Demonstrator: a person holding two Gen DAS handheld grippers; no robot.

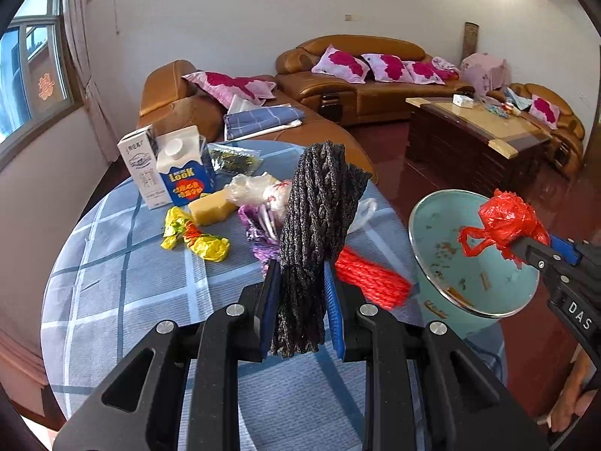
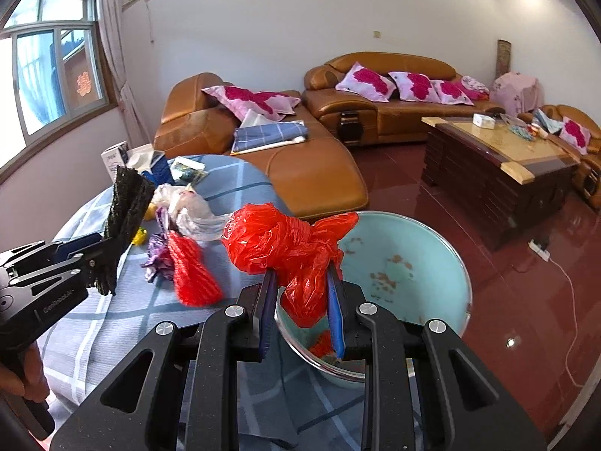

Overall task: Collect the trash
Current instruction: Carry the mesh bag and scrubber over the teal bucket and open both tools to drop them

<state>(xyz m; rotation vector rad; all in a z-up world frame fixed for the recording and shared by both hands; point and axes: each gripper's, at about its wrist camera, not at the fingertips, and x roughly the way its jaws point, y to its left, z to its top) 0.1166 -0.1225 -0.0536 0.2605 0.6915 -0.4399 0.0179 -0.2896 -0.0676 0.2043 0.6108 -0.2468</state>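
My left gripper [image 1: 300, 282] is shut on a black textured wrapper [image 1: 319, 210] and holds it upright above the table; it also shows in the right wrist view [image 2: 126, 206]. My right gripper [image 2: 302, 293] is shut on a knotted red plastic bag [image 2: 285, 244], held over the near rim of the light blue bin [image 2: 405, 263]. In the left wrist view the bag [image 1: 503, 225] hangs over the bin [image 1: 443, 248]. A red net bag [image 1: 370, 282], a yellow wrapper [image 1: 195, 236], a purple wrapper [image 1: 259, 225] and a clear plastic bag [image 1: 255, 188] lie on the table.
The round table has a blue checked cloth [image 1: 131, 282]. Two cartons [image 1: 180, 173] and a yellow block [image 1: 210, 206] stand at its far side. Beyond are brown sofas [image 1: 338, 86] and a coffee table [image 1: 477, 131]. A power strip [image 2: 541, 251] lies on the red floor.
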